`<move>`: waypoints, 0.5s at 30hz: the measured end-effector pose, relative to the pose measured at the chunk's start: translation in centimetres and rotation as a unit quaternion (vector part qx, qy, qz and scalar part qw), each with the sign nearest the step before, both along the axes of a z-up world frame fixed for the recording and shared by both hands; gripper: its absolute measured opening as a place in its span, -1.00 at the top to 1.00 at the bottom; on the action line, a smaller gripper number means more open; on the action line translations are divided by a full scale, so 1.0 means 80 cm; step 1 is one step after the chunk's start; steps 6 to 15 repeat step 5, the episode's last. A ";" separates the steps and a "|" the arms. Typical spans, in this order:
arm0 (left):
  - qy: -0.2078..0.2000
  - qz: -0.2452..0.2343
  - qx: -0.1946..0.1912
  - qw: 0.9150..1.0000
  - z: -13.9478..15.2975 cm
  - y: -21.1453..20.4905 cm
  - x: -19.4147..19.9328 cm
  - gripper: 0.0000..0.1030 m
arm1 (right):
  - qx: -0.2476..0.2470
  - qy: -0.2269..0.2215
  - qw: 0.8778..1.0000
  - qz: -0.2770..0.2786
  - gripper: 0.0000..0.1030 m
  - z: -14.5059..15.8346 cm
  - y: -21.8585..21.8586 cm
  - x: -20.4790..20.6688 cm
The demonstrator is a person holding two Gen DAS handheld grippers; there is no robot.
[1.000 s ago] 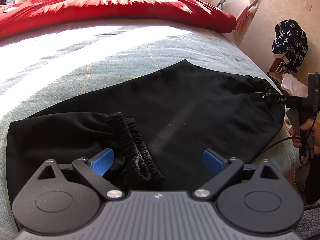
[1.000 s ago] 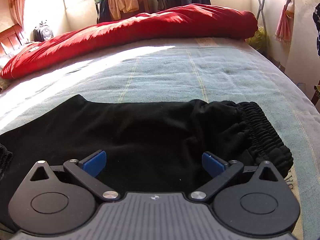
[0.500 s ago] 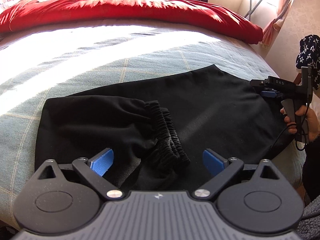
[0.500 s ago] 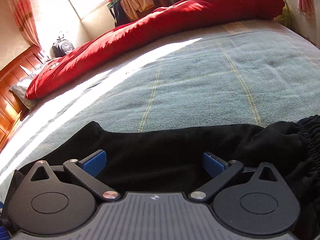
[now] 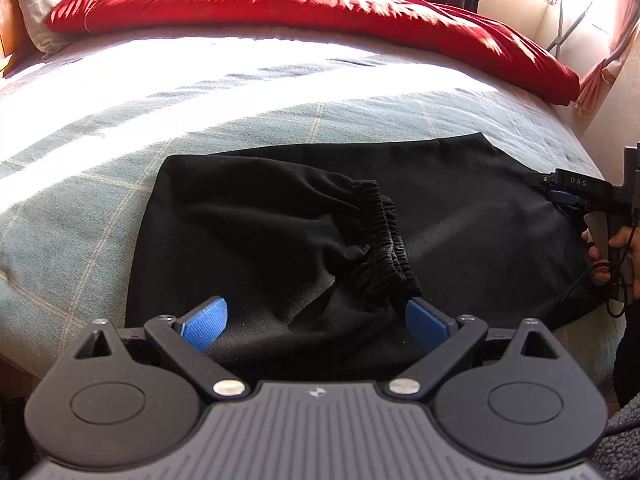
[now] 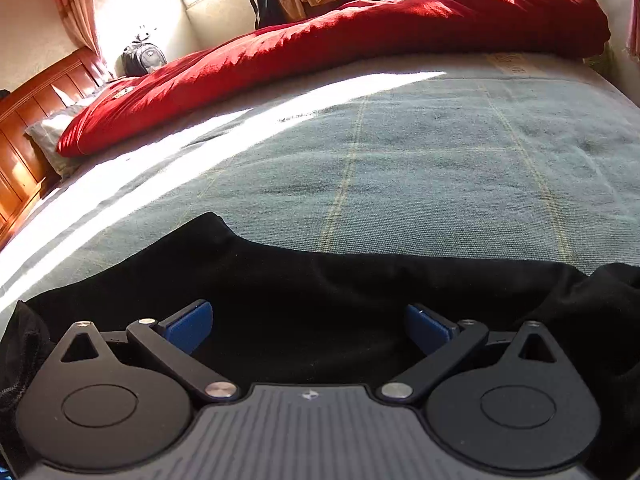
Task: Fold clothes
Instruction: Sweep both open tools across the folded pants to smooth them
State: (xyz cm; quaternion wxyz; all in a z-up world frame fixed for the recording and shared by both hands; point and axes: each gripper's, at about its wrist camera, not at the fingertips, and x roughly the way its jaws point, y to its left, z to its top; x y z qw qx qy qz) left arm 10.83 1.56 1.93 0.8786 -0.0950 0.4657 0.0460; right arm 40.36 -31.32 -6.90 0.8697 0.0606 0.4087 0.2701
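Black trousers [image 5: 460,216] lie folded over on the grey-green checked bedspread [image 5: 100,200], with one ribbed elastic cuff [image 5: 384,240] resting on top near the middle. My left gripper [image 5: 316,322] hovers open just in front of that cuff, nothing between its blue pads. In the left wrist view the right gripper [image 5: 560,192] shows side-on at the garment's right end, held by a hand [image 5: 616,244]. The right wrist view has my right gripper [image 6: 310,326] open low over the black fabric [image 6: 320,292], gripping nothing.
A red duvet [image 5: 320,8] is heaped along the far side of the bed, with a pillow [image 5: 32,12] and wooden headboard [image 6: 28,120] at the left. Hanging clothes and a drying rack stand by the far wall. The bed's right edge runs close to the wall.
The left view has drawn back and swung left, so the trousers sit further right and the cuff nearer the right pad. The right gripper has shifted left along the fabric; the bunched waistband has left its view.
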 end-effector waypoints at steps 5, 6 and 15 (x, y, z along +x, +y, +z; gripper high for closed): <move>0.009 -0.002 0.017 1.000 0.005 -0.001 0.005 -0.86 | 0.044 0.008 0.999 -0.013 -1.00 -0.002 -0.017 0.004; 0.009 -0.002 0.017 1.000 0.005 -0.001 0.005 -0.86 | 0.044 0.008 0.999 -0.013 -1.00 -0.002 -0.017 0.004; 0.009 -0.002 0.017 1.000 0.005 -0.001 0.005 -0.86 | 0.044 0.008 0.999 -0.013 -1.00 -0.002 -0.017 0.004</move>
